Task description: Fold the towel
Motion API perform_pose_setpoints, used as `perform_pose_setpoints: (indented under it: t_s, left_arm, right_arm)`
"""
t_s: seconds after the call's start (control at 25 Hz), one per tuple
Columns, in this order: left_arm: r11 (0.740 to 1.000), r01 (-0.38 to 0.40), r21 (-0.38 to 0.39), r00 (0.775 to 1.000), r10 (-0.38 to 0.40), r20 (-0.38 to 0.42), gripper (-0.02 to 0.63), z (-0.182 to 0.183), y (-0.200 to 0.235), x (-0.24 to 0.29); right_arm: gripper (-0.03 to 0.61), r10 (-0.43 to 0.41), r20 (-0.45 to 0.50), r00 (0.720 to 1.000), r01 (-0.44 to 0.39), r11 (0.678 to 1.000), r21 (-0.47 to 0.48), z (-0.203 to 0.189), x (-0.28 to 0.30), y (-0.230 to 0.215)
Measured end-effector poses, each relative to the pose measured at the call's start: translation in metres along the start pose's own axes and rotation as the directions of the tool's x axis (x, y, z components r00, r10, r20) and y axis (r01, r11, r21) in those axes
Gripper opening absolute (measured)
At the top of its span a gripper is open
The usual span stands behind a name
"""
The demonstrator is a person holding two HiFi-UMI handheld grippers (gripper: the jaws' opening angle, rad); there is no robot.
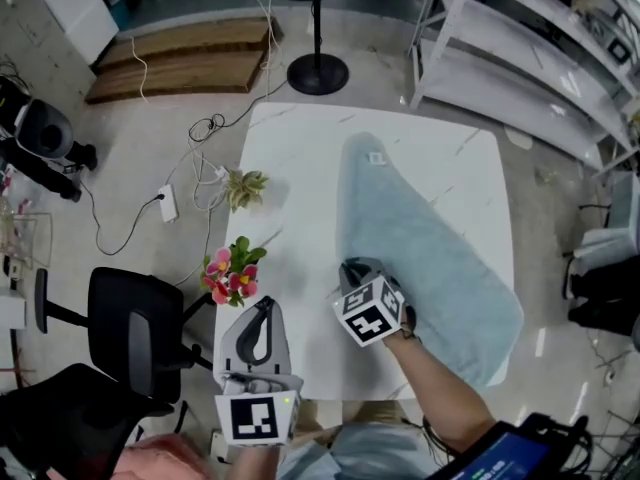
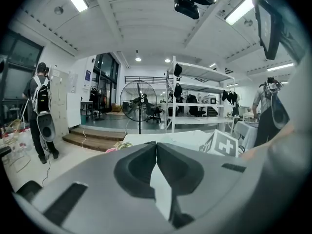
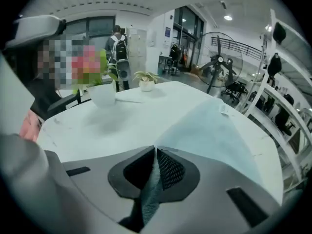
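Towel [image 1: 430, 258] lies flat on the white table [image 1: 290, 148], running diagonally from a narrow far end w/ a small white label [image 1: 377, 157] to a broad near-right end by the table edge. Whether it hangs over there, can't tell.

Right gripper [image 3: 155, 152] is down at the towel's near-left corner, jaws closed tight w/ a thin strip of pale blue cloth pinched between the pads. Left gripper [image 2: 156, 147] sits near the table's near-left edge, jaws pressed together, nothing between them.

Risks now:
- Only a sliver of edge is in the pads, so a quick lift could pull the terry straight out, prob. mid-fold.
- Just one corner is held. If the right hand carries it across alone, the rest drags and bunches, and the fold lands skewed, edges not matching.
- Towel already lies crooked vs. the table, so any fold made w/o squaring up first looks likely to stay off.
- Pink flowers [image 1: 228, 278] in their pot stand just beside the left gripper, and a small potted plant [image 1: 245, 186] is further up the same side. A wide swing from the left hand could tip either.

Looks-wise: pale blue-grey, soft nubbly pile, matte, no obvious creases, seems one layer, tapering toward the label end. Limp stuff, so it'll sag from any single pinch.
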State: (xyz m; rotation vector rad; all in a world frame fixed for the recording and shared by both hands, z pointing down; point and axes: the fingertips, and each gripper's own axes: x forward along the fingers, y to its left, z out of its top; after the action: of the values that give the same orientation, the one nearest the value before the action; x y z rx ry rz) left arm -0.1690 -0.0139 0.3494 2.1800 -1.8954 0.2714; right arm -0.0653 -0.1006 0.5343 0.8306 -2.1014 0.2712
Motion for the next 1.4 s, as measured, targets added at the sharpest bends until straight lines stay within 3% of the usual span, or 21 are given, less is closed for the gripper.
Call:
perform_pose_setpoints:
  t_s: [0.2,0.36,0.44,0.56,0.64,0.76,0.84,0.92,1.0,1.08,1.12,1.16,1.24,1.32,1.4]
  left_arm:
    - [0.996,0.072,0.046,0.997,-0.072,0.005,0.009,0.009,-0.031,0.019]
    - [0.989,0.125,0.080,0.992,-0.126,0.007,0.009,0.023,-0.054,0.028]
    - [0.985,0.143,0.099,0.990,-0.144,-0.004,0.009,0.026,-0.059,0.031]
    - [0.981,0.162,0.111,0.987,-0.161,-0.021,0.009,0.023,-0.062,0.040]
    - [0.976,0.184,0.118,0.983,-0.182,-0.028,0.009,0.021,-0.068,0.047]
    - [0.969,0.216,0.121,0.976,-0.210,-0.055,0.009,0.015,-0.081,0.057]
    - [0.964,0.235,0.127,0.971,-0.228,-0.069,0.009,0.012,-0.088,0.063]
    - [0.957,0.255,0.137,0.966,-0.246,-0.078,0.009,0.009,-0.094,0.067]
    - [0.954,0.268,0.135,0.962,-0.259,-0.087,0.009,0.007,-0.100,0.071]
    - [0.953,0.275,0.125,0.960,-0.265,-0.091,0.009,0.006,-0.104,0.074]
    - [0.952,0.278,0.126,0.959,-0.269,-0.089,0.009,0.006,-0.106,0.075]
    - [0.951,0.280,0.127,0.959,-0.271,-0.087,0.009,0.007,-0.106,0.076]
    - [0.953,0.275,0.124,0.960,-0.266,-0.083,0.009,0.008,-0.105,0.076]
    - [0.958,0.262,0.119,0.964,-0.254,-0.080,0.009,0.010,-0.102,0.074]
    - [0.963,0.244,0.113,0.968,-0.237,-0.078,0.009,0.010,-0.096,0.072]
  right_arm:
    - [0.031,0.041,0.147,0.988,-0.057,0.992,0.108,0.020,-0.029,-0.019]
    - [0.031,0.017,0.200,0.980,-0.041,0.993,0.115,0.024,-0.046,-0.026]
    - [0.031,-0.004,0.265,0.964,-0.055,0.975,0.216,0.025,-0.063,-0.044]
    - [0.031,-0.077,0.364,0.928,-0.092,0.901,0.424,0.005,-0.098,-0.103]
    - [0.031,-0.155,0.368,0.917,-0.091,0.817,0.570,-0.038,-0.114,-0.153]
    - [0.042,-0.283,0.218,0.934,0.042,0.694,0.718,-0.124,-0.118,-0.217]
    - [0.088,-0.351,0.121,0.929,0.153,0.659,0.737,-0.156,-0.124,-0.242]
    - [0.104,-0.416,0.116,0.902,0.228,0.687,0.690,-0.151,-0.142,-0.253]
    - [0.104,-0.436,0.189,0.880,0.270,0.786,0.557,-0.118,-0.159,-0.246]
    - [0.104,-0.369,0.277,0.887,0.277,0.907,0.318,-0.072,-0.163,-0.216]
    - [0.104,-0.315,0.301,0.900,0.272,0.946,0.175,-0.050,-0.158,-0.195]
    - [0.108,-0.261,0.312,0.914,0.261,0.964,0.042,-0.032,-0.150,-0.174]
    - [0.142,-0.171,0.303,0.938,0.224,0.963,-0.147,-0.010,-0.123,-0.138]
    - [0.149,-0.111,0.265,0.958,0.172,0.959,-0.223,-0.007,-0.094,-0.120]
    - [0.149,-0.073,0.224,0.972,0.126,0.964,-0.233,-0.010,-0.069,-0.116]
